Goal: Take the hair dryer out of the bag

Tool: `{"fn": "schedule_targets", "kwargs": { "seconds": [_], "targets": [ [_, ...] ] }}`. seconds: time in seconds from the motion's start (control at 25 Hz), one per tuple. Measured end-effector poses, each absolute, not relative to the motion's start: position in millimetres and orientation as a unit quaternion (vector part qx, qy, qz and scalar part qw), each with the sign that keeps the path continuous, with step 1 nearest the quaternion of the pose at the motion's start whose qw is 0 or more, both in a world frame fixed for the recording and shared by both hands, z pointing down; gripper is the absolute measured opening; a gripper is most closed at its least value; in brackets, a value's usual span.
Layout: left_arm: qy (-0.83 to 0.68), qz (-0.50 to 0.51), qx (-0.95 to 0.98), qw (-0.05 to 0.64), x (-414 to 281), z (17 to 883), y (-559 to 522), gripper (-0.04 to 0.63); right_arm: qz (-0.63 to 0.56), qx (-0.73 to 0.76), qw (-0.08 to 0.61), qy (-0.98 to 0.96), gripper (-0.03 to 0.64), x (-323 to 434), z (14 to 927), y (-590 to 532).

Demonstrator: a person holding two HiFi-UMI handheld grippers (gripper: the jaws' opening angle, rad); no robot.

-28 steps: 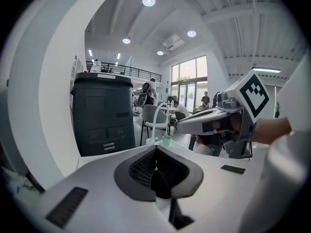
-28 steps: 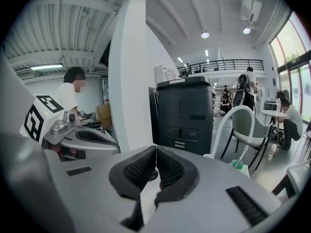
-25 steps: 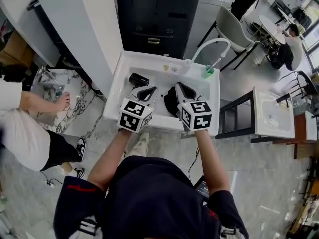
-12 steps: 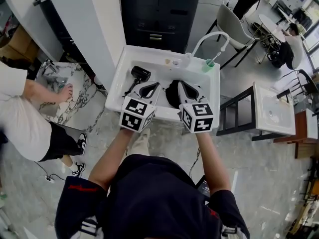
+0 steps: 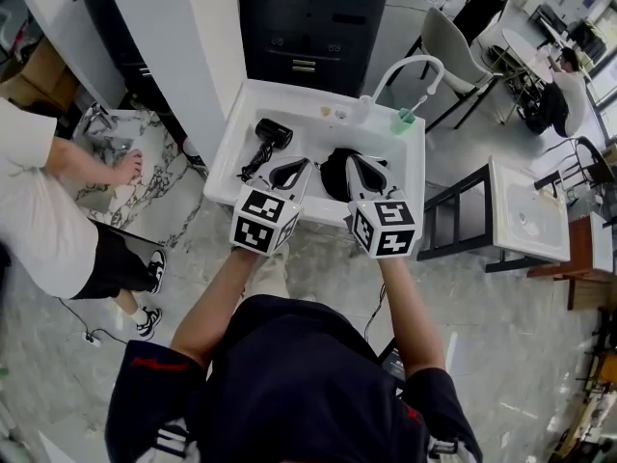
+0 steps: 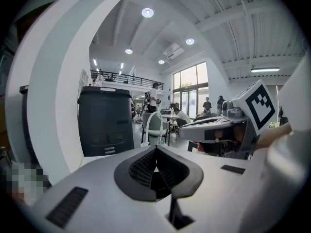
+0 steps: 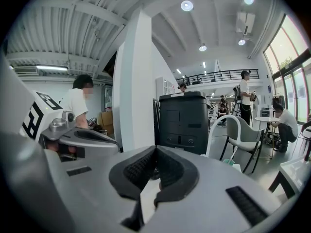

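Note:
A black hair dryer lies on the white table, at its left, with its cord trailing toward the front edge. The black bag sits at the middle of the table, partly hidden by the two grippers. My left gripper is shut and empty, just right of the dryer and apart from it. My right gripper is shut and empty over the bag's right side. In the left gripper view the left gripper has its pads together. The right gripper looks the same in its own view.
A white curved spout and a green cup stand at the table's far right corner. A black cabinet is behind the table, with a white pillar at its left. A person stands left; another white table is right.
Both grippers have drawn back toward the table's front edge, still shut. More of the hair dryer now shows left of the left gripper; it lies where it was.

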State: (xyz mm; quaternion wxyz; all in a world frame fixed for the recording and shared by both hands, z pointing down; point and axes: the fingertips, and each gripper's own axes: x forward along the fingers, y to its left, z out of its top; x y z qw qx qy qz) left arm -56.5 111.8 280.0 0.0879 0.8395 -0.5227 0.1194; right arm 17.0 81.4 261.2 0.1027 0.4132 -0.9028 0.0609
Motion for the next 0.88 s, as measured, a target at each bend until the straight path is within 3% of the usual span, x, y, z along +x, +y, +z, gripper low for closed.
{"fn": "schedule_targets", "kwargs": {
  "seconds": [0.88],
  "targets": [
    [-0.525,0.106,0.839,0.099,-58,281,123,0.015,0.067,0.417,0.094,-0.902,0.034,18,261,93]
  ]
}}
